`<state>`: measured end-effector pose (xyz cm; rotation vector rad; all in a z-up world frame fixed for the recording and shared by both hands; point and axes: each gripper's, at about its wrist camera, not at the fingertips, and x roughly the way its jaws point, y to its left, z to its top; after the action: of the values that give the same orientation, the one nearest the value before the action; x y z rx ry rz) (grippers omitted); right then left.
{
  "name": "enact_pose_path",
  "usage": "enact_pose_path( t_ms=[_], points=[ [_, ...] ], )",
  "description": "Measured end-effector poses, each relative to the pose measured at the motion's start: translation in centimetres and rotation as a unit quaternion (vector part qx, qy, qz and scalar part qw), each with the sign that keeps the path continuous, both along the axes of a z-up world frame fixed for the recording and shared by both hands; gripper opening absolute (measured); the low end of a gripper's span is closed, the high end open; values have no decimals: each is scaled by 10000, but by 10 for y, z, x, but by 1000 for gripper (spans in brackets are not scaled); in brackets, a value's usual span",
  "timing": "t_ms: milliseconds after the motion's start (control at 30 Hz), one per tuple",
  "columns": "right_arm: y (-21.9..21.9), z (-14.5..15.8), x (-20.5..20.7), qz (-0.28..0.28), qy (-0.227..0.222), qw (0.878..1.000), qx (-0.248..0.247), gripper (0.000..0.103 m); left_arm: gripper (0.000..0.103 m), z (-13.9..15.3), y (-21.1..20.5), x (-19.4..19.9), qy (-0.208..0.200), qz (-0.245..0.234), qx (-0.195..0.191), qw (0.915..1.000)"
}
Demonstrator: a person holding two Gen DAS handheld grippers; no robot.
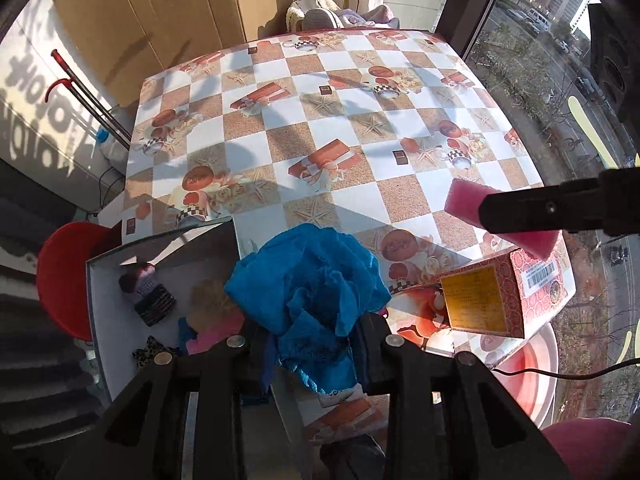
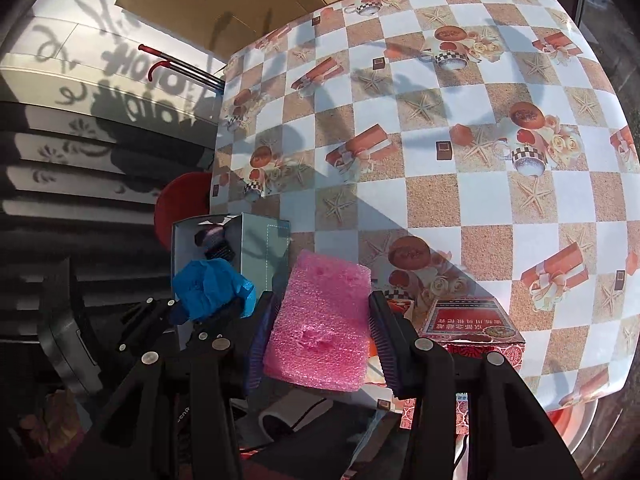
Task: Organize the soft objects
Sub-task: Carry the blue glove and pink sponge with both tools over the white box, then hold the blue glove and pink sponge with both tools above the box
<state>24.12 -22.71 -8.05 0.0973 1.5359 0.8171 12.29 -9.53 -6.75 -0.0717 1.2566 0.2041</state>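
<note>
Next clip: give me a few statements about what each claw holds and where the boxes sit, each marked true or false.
1. The left claw is shut on the blue cloth. True.
2. The right claw is empty. False: it grips the pink foam block.
3. The grey box already holds small items. True.
4. The red patterned box stands at the table's far edge. False: it sits at the near edge of the table.
</note>
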Motion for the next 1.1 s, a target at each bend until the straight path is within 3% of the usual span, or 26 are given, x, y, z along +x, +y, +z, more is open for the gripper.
enact_pose_path(
  t_ms=[267, 500, 800, 1100],
  points=[
    [71, 14, -61, 848, -321, 9959, -45, 49, 34, 12, 46, -85, 2, 720, 260, 9971],
    [134, 28, -109, 1705, -932, 9808, -175, 49, 34, 16, 78, -137, -114, 1475, 330, 9884],
    [179, 31, -154, 2568, -1437, 9550, -371, 49, 34, 8, 94, -161, -59, 1797, 402, 9829],
    [186, 27, -164, 2724, -1445, 9501, -472, 49, 34, 7, 91, -162, -49, 1737, 423, 9839]
  ],
)
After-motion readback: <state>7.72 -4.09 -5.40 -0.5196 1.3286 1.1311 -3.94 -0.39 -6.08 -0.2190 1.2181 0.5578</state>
